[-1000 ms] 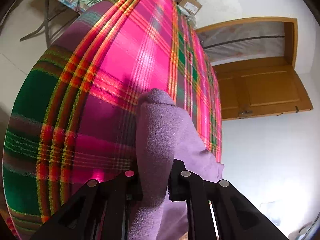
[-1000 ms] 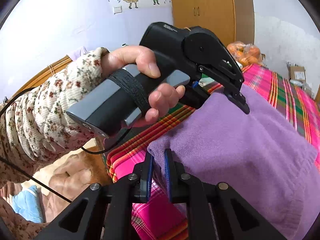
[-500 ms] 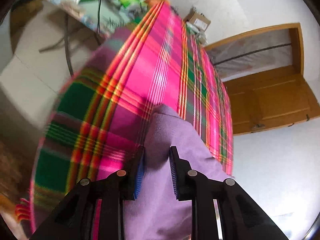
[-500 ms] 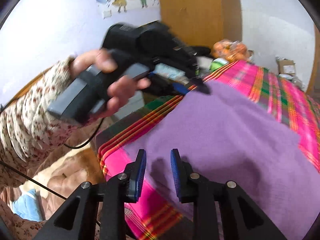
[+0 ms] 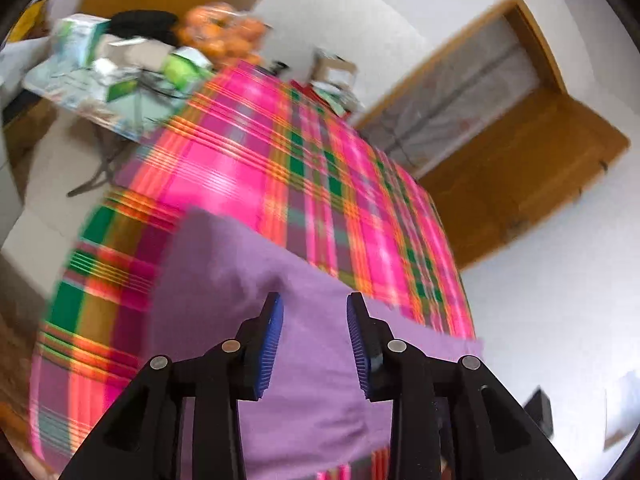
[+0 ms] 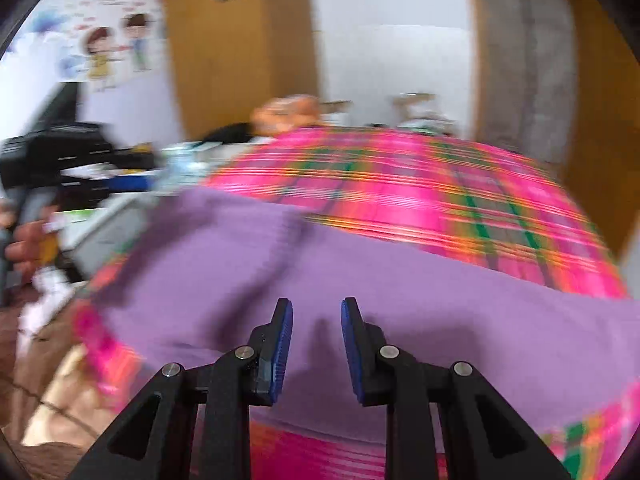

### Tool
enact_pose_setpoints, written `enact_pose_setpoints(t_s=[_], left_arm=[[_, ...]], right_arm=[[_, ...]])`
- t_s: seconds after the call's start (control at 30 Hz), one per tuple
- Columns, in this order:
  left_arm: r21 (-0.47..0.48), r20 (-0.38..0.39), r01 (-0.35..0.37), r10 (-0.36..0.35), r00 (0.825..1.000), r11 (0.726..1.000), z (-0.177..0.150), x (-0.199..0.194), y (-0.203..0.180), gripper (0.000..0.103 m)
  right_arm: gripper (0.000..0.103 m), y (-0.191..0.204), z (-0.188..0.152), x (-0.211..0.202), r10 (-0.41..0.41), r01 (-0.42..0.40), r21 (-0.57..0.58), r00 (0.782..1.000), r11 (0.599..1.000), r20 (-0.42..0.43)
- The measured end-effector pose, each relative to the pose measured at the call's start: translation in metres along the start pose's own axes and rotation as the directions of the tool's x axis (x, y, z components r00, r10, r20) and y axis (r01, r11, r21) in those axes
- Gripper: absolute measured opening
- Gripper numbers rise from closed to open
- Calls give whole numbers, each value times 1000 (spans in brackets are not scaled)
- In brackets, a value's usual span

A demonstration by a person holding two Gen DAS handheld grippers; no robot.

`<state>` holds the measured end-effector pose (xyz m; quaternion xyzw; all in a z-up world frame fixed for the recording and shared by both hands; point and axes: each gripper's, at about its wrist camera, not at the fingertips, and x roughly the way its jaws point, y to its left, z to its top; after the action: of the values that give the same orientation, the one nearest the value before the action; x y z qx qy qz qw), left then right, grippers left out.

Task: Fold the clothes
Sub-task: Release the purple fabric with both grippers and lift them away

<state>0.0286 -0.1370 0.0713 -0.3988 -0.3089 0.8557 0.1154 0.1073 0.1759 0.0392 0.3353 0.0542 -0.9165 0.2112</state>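
Both frames motion-blurred; I read what I can.

Left gripper (image 5: 315,336): jaws released, blue ribbed pads (image 5: 271,350) spread apart with nothing between them. Beneath them I see the purple garment (image 5: 248,272) lying flat on the bed's pink-and-green plaid cover (image 5: 256,148). The garment fills the 6 o'clock part of the left wrist view; its far edge runs from about 10 o'clock down toward 3 o'clock, and plaid shows beyond it.

Right gripper (image 6: 316,338): jaws likewise released, gap clear, holding nothing. The same purple garment (image 6: 400,292) spreads wide below and past the fingertips, from 9 o'clock to 3 o'clock, with the plaid cover (image 6: 400,184) beyond it at 12 to 2 o'clock and a plaid strip at 6 o'clock. I cannot tell whether either gripper touches the cloth.

At 9 o'clock in the right wrist view I note a hand (image 6: 24,244) on a black device (image 6: 52,160), too blurred to read further.

Background, left wrist view: cluttered bench (image 5: 92,92) at 10 o'clock, a bag of orange fruit (image 5: 220,36) at 11 o'clock, a wooden door (image 5: 532,184) at 2 to 3 o'clock. Right wrist view: cartoon wall sticker (image 6: 108,52) at 10 o'clock.
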Motion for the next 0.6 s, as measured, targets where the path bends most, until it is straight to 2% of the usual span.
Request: enact_pose_setpoints(t_s=[0.13, 0.3, 0.43, 0.53, 0.6], left_arm=[[63, -72, 44, -40, 997, 997, -15, 27, -27, 33], [132, -169, 90, -67, 983, 987, -32, 65, -61, 33], [185, -242, 125, -78, 967, 975, -45, 95, -86, 33], [229, -260, 112, -50, 964, 967, -50, 113, -97, 33], [230, -288, 124, -54, 956, 965, -53, 126, -101, 33]], right_arm=[[26, -54, -15, -6, -146, 146, 112, 989, 983, -10], [26, -112, -28, -13, -278, 277, 216, 960, 936, -24], [26, -147, -33, -8, -339, 345, 248, 938, 905, -69], [26, -171, -37, -7, -358, 369, 279, 929, 886, -93], [26, -183, -42, -8, -374, 389, 288, 921, 875, -110]])
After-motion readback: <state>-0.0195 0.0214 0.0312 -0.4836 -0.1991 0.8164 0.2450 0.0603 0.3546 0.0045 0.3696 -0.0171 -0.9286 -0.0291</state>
